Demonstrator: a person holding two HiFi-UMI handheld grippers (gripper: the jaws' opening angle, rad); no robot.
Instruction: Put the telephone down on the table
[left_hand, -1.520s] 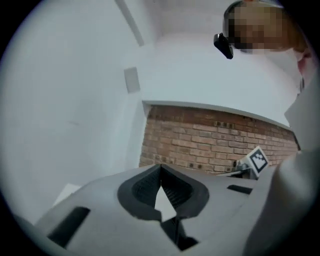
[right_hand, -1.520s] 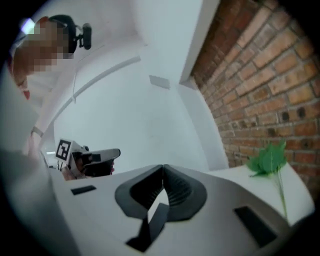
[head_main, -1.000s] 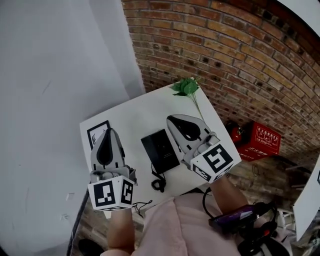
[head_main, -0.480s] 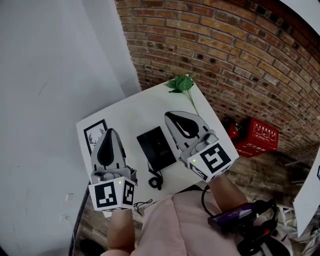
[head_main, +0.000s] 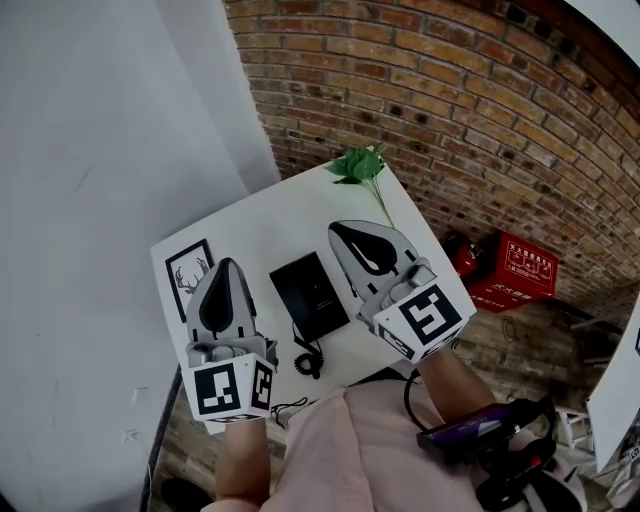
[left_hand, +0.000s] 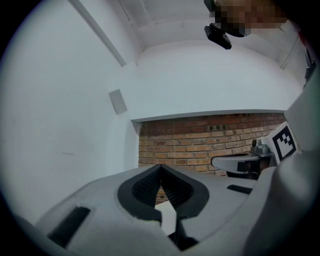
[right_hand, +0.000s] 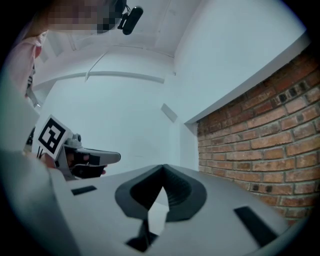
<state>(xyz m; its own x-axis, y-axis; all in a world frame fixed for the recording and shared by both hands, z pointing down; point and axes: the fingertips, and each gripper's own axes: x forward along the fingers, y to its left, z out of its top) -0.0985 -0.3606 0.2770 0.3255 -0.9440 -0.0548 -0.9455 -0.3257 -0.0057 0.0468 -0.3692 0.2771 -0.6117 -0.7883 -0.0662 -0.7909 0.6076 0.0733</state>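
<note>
And here the white wall (head_main: 100, 150) is seen filling the far left. A framed picture (head_main: 190, 275) with a dark border is laid flat at the left corner of the white surface (head_main: 270, 225). Just to its right the left claw (head_main: 226, 265) is held over the surface by the person, pointing away from the body, and part of the picture's near corner is covered by it in the head view. In the left gripper view its jaws are seen pressed together at the tips, and nothing is caught between them.

On to the middle: the telephone (head_main: 312, 293), black and flat, is found lying on the surface between the two claws and is touched by neither. A coiled cord (head_main: 308, 362) is trailed from it toward the near edge.

To the right, the right claw (head_main: 340, 230) is held level just beside the telephone. In the right gripper view its jaws are likewise shown closed tip to tip, and no object is held.

Further along, a leafy sprig (head_main: 360, 165) is laid at the far corner of the surface, with its thin stem running back toward the right claw. Behind and to the right a brick wall (head_main: 450, 100) is seen, and a red box (head_main: 520, 275) is set on the floor at its foot, well apart from the surface.
</note>
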